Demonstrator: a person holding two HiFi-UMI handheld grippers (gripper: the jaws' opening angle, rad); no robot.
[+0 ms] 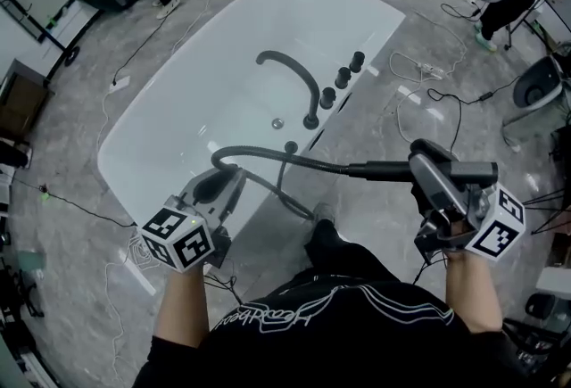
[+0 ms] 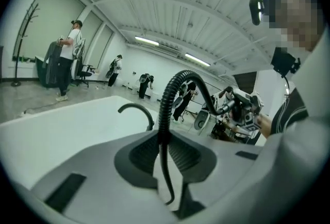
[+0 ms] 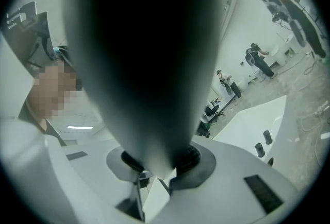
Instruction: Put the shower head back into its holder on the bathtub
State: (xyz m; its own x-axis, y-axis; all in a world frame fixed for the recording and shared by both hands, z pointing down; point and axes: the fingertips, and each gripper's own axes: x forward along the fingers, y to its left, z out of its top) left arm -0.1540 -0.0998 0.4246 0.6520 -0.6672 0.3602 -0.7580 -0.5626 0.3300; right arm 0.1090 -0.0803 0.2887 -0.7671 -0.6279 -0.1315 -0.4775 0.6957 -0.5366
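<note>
Task partly done: the right tool [image 1: 426,165] is clamped on the shower head [image 1: 464,170], held clear of the bathtub's [image 1: 178,136] near right-hand rim, and the left tool [image 1: 221,183] is clamped on the hose [image 1: 294,161]; seating the head in its likely holder [image 1: 291,146] remains.

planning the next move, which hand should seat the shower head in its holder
Right: the right gripper is clamped on the shower head itself, while the left gripper only pinches the hose.
</note>
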